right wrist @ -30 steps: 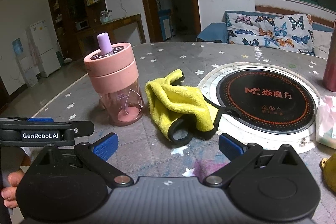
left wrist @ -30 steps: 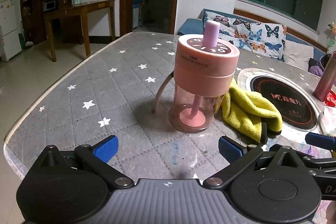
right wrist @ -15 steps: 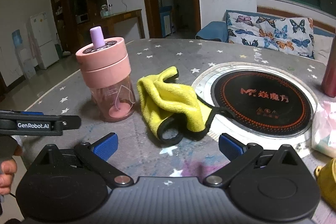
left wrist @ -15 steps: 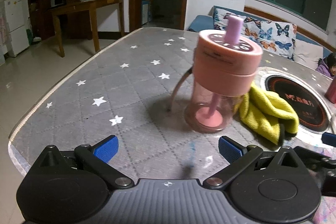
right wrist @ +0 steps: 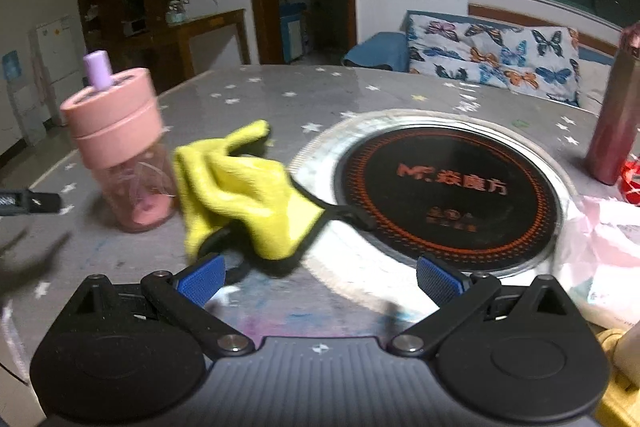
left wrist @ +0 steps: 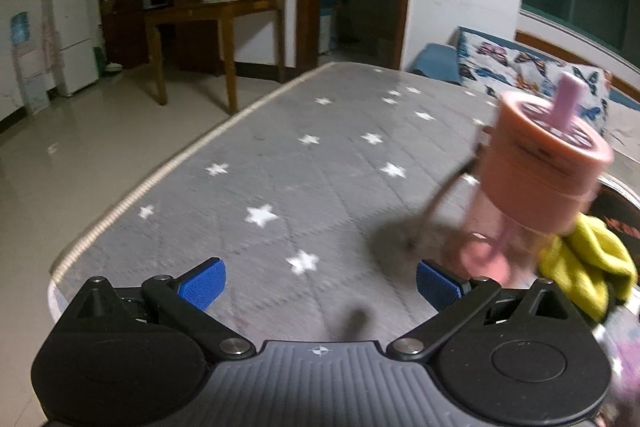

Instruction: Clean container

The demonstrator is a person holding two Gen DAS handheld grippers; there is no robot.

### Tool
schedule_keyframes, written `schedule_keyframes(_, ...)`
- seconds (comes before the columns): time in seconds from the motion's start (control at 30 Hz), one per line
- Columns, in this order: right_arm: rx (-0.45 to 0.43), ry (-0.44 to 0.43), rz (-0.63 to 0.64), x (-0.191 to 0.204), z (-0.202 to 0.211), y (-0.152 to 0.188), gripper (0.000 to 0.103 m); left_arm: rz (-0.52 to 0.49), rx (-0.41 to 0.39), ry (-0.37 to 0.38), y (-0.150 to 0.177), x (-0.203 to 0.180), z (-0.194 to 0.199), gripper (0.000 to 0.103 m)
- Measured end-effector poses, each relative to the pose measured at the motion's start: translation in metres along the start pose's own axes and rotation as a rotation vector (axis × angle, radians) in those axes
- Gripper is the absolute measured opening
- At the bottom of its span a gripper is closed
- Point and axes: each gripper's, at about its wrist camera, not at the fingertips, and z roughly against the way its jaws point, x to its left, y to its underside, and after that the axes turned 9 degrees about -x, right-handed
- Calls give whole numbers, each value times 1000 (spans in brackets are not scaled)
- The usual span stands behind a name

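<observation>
Pink and see-through, the cup stands upright on the grey star table, with the yellow cloth right beside it on the side of the round black cooker plate. The cup has a thick pink lid and a purple straw poking out of the top. It looks like light plastic and almost empty, so it would tip over easily if pushed near the top. The clear part is smooth and may slip, so a good place to hold it is around the wide pink lid. The cloth is soft and floppy and can be pinched anywhere. The left gripper has its tongs wide apart and holds nothing. The right gripper is wide apart too, and empty, just in front of the cloth.
</observation>
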Motion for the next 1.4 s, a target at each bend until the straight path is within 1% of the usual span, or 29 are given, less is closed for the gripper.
schedule_keyframes(0.13, 13, 20, 1, -14, -10, 3, 103, 21, -27, -46, -9, 21, -15, 103)
schedule_keyframes(0.23, 31, 27, -12, -22, -20, 5, 103, 61, -47, -85, -18, 39, -31, 103)
schedule_keyframes(0.4, 57, 29, -26, -31, -35, 7, 103, 102, -28, -159, -26, 61, -62, 103)
schedule_keyframes(0.57, 56, 22, 7, -32, -42, 7, 103, 139, -37, -162, -26, 69, -78, 103)
schedule_keyframes(0.77, 55, 22, 4, -35, -47, 3, 103, 141, -48, -144, -22, 62, -88, 103)
schedule_keyframes(0.87, 51, 9, 14, -36, -48, 3, 103, 131, -27, -156, -23, 56, -95, 103)
schedule_keyframes(1.0, 42, -10, 15, -39, -48, 4, 103, 115, -20, -157, -24, 54, -100, 103)
schedule_keyframes(1.2, 40, -13, 21, -39, -50, 3, 103, 66, -1, -182, -24, 46, -108, 103)
schedule_keyframes(1.4, 39, -12, 22, -41, -47, 3, 103, 62, 0, -184, -23, 44, -113, 103)
